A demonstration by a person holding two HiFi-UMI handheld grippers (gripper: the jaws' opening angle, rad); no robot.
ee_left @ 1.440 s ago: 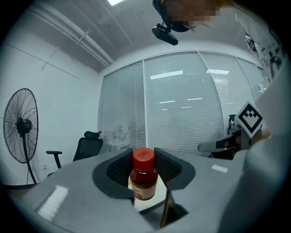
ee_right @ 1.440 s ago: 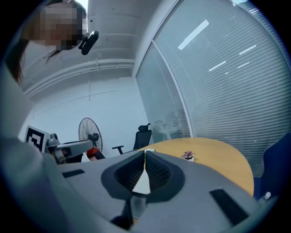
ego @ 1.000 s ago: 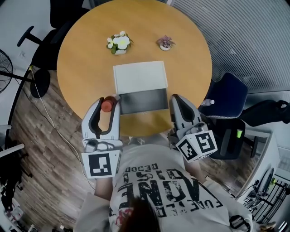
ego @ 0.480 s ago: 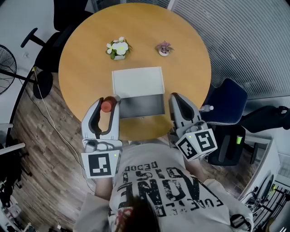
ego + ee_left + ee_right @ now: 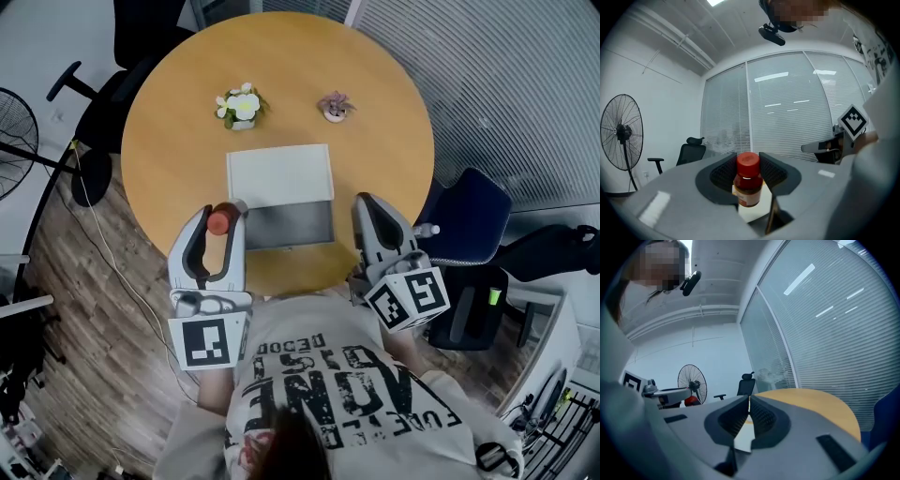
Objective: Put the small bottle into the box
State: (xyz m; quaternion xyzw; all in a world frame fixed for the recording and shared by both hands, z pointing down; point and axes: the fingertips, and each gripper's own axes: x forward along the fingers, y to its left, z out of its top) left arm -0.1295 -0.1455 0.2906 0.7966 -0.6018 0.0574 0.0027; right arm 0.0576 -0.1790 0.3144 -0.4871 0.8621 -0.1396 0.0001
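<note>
Two tools in play. The left tool (image 5: 225,217) has its jaws clamped on the one small bottle (image 5: 218,220), red cap up, body pinched between the ribbed pads, and it hangs over the near edge of the round wooden surface (image 5: 178,141). One box (image 5: 279,174) here, white, lid flipped back away from the tools, dark inside showing; it sits just to the right of the left tool's tips, between the two tools, and the bottle is beside it, not in it. The right tool (image 5: 373,214) is on the box's other side, jaws pressed together with nothing between them. Beyond the box, well ahead of both tools' tips, two small potted plants: one white-flowered (image 5: 239,106), one pinkish (image 5: 334,106).
</note>
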